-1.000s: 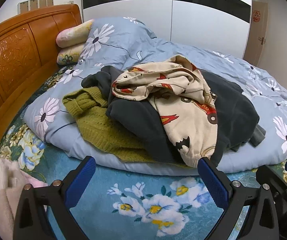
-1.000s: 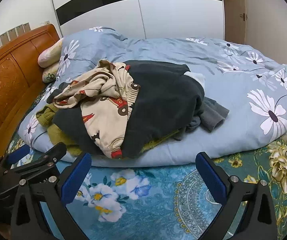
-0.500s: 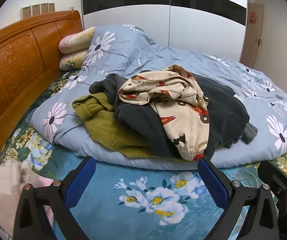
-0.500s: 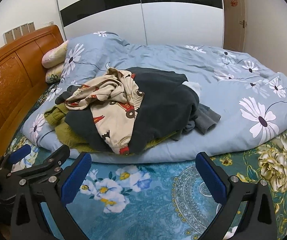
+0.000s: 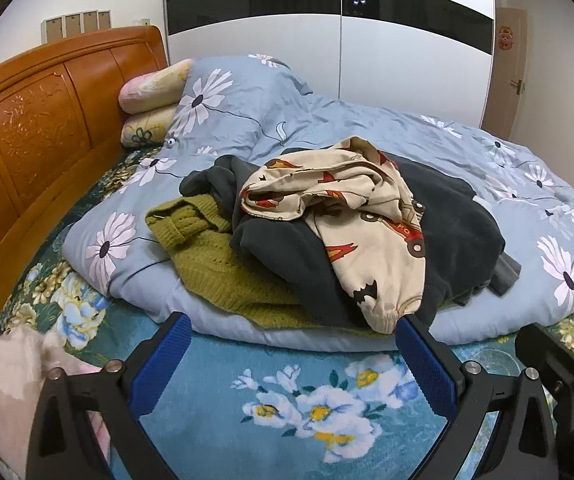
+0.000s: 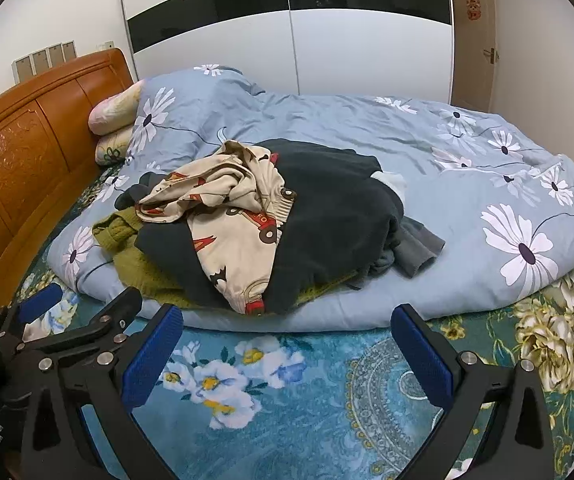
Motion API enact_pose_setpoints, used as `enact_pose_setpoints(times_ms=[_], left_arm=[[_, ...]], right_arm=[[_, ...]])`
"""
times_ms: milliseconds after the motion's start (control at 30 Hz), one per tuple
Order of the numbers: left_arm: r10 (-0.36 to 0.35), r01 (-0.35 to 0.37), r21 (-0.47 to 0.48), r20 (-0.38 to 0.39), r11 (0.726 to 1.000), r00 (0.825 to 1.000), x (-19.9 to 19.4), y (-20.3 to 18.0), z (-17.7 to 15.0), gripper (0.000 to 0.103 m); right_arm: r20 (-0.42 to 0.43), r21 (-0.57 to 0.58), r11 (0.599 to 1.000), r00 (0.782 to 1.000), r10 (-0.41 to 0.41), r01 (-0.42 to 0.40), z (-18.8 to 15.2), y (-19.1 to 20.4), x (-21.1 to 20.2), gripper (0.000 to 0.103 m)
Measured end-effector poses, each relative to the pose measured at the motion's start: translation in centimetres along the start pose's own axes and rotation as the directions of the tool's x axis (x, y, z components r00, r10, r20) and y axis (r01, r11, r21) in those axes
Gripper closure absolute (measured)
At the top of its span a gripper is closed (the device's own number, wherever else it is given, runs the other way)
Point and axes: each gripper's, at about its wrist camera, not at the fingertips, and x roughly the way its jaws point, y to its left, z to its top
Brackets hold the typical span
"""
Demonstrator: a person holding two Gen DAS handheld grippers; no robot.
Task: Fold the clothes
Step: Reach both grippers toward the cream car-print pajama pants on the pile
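A heap of clothes lies on the blue flowered duvet: a cream garment with a car print on top, a dark sweatshirt under it, an olive knit sweater at the left. The heap also shows in the right wrist view, with the cream garment, the dark sweatshirt and the olive sweater. My left gripper is open and empty over the teal sheet, short of the heap. My right gripper is open and empty beside it.
A wooden headboard and two pillows stand at the left. A white and black wardrobe is behind the bed, a door at the right. A pale pink cloth lies at the lower left. The teal flowered sheet spreads below the grippers.
Both grippers have drawn back and risen from the heap, so the clothes look smaller and farther. The clothes have not moved. Both grippers stayed open.
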Motion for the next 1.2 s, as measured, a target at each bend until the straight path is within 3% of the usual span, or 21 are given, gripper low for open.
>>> enact_pose_setpoints(times_ms=[567, 1200], left_arm=[[0.013, -0.013, -0.002, -0.040, 1.000, 0.999, 5.4, -0.8, 1.1, 0.000], [0.018, -0.019, -0.028, -0.049, 0.999, 0.999, 7.7, 0.1, 1.8, 0.000]], right_arm=[[-0.035, 0.015, 0.999, 0.998, 0.048, -0.047, 1.0, -1.0, 5.6, 0.000], [-0.034, 0.013, 0.996, 0.995, 0.091, -0.091, 1.7, -0.4, 8.1, 0.000]])
